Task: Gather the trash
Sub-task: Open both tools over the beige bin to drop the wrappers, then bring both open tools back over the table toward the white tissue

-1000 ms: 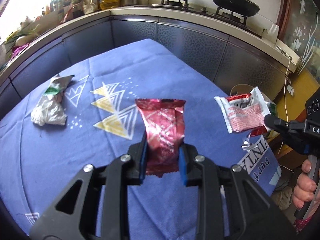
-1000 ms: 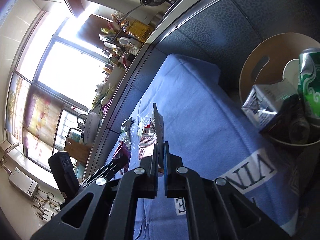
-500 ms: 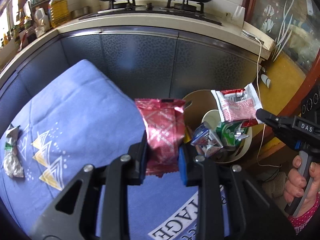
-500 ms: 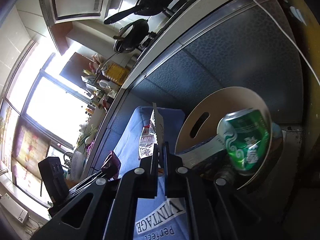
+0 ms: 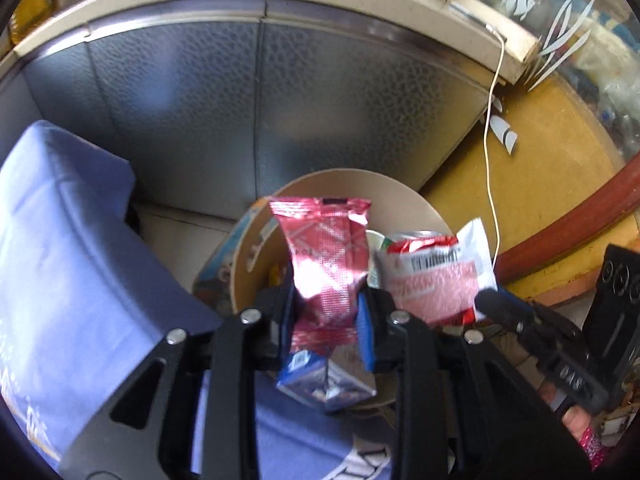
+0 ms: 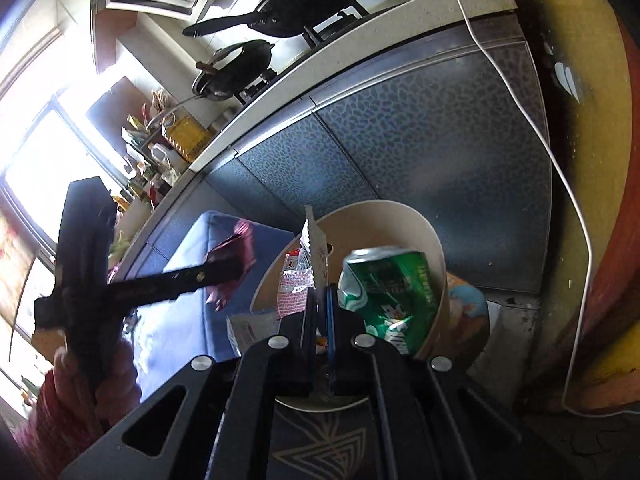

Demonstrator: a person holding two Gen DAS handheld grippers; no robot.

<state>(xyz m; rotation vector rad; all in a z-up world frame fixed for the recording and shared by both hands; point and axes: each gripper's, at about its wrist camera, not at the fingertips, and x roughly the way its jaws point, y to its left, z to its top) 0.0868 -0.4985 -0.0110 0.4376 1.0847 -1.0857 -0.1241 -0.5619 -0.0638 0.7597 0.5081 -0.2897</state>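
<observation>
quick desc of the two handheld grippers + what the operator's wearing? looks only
Both the left gripper and right gripper are matte black, with triangular cut-out linkages, silver pivot screws and blue-padded fingers. Each has a black handle; the right one carries faint white lettering. A pink patterned sleeve shows at the left wrist.

**Count of things in view**

Two grippers are seen: the left gripper [image 5: 326, 316] and the right gripper [image 6: 320, 316]. Two wrappers are counted, a red wrapper [image 5: 324, 256] and a white-and-red wrapper [image 5: 436, 276]. One bin [image 6: 434, 248] is seen, with one green can [image 6: 390, 296] and one small carton [image 5: 324, 380]. Two pans [image 6: 308, 4] are counted on the stove. One white cable [image 5: 490, 152] is seen.
</observation>
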